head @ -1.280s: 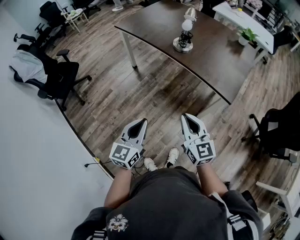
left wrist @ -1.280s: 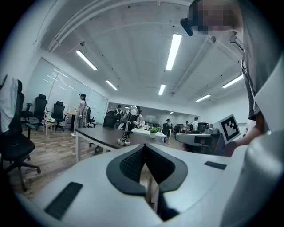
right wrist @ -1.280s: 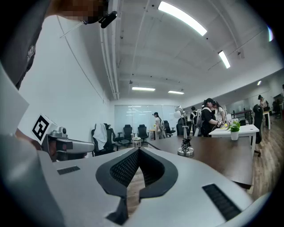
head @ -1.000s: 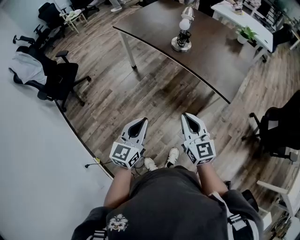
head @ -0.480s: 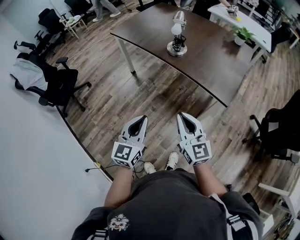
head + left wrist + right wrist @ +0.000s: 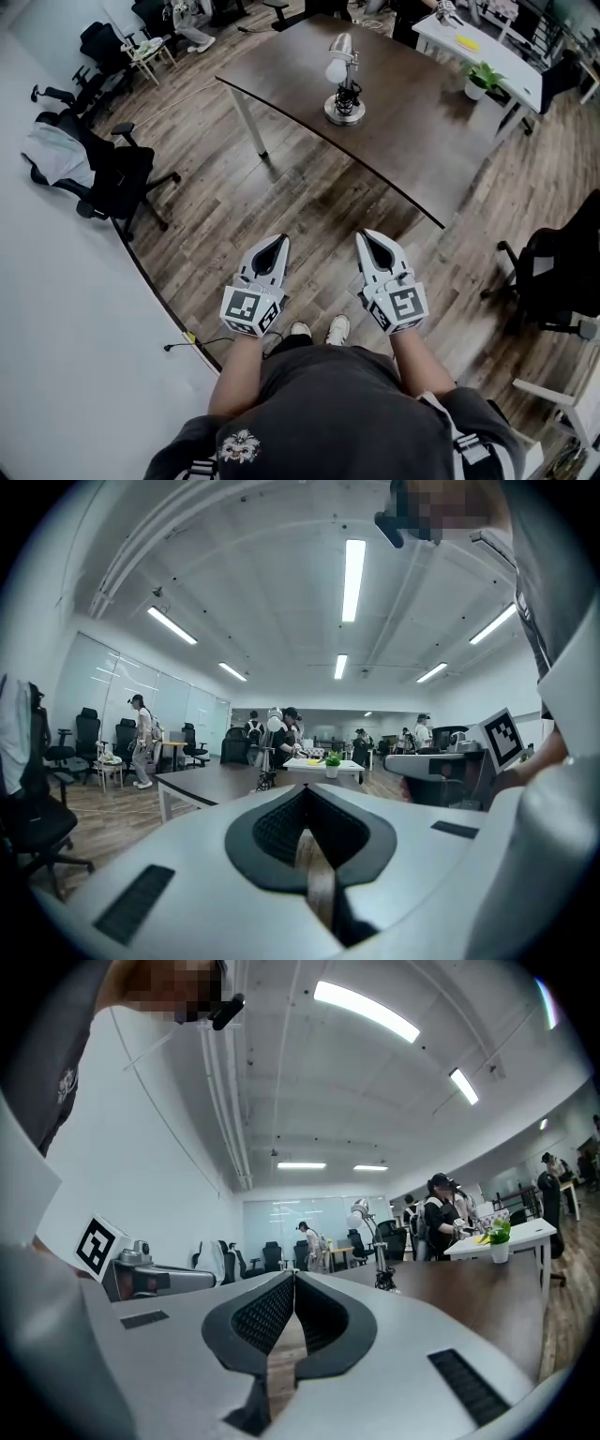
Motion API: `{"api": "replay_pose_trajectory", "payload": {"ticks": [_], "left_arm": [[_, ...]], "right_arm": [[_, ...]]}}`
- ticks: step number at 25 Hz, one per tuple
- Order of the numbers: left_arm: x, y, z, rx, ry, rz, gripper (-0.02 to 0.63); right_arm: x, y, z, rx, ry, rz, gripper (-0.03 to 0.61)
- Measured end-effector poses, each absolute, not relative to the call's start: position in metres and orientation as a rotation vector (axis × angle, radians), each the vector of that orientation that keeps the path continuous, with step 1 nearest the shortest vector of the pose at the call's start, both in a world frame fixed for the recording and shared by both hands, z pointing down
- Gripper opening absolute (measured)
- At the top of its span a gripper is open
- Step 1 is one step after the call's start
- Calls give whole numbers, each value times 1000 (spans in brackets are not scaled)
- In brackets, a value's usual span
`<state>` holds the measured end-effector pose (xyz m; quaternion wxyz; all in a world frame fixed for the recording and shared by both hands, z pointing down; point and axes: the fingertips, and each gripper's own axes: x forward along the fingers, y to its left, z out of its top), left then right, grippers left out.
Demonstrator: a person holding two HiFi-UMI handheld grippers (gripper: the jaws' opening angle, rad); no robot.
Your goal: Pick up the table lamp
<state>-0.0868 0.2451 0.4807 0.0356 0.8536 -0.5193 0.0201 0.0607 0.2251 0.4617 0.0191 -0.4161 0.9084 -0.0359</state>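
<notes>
Head view: seemingly the approach step, with the left gripper [image 6: 277, 241] and right gripper [image 6: 368, 236], fingers closed together and empty, well apart from the table lamp [image 6: 343, 86] upright on the dark table [image 6: 427, 127]; next they need to get closer and open.

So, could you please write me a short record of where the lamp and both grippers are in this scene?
lamp: silver table lamp with a round base, upright on the dark brown table, toward its near edge
left gripper: jaws together, nothing held, above the wooden floor
right gripper: jaws together, nothing held, above the same floor
contact with lamp: none; both grippers are well short of the table
nearby: black office chair at left; potted green plant on a white desk beyond the table
</notes>
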Motion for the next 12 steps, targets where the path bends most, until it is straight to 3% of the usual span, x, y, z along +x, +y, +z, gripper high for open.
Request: {"api": "replay_pose_trajectory", "payload": {"ticks": [12], "left_arm": [[-84,193,480,2647,-1542,28,8]], "right_arm": [[68,176,458,-1369,2797,-60,26]]}}
